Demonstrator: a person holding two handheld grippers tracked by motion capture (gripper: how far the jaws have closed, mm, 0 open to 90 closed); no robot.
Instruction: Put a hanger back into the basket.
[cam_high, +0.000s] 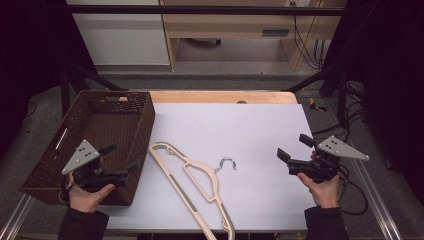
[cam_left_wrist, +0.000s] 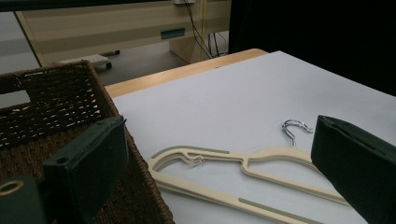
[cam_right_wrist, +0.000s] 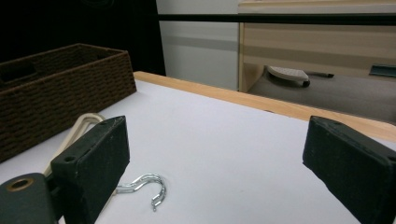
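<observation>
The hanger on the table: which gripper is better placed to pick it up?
Probably the left gripper: open, beside the basket, closer to the hanger frame. The right gripper, also open, sits farther away, facing the metal hook.

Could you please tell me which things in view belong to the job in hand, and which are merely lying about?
Part of the job:
- cream hanger with metal hook, lying flat on the white sheet
- woven basket, nothing visible inside
- left gripper and right gripper, both open, holding nothing

Just lying about:
- wooden furniture behind the table
- cables on the floor
</observation>
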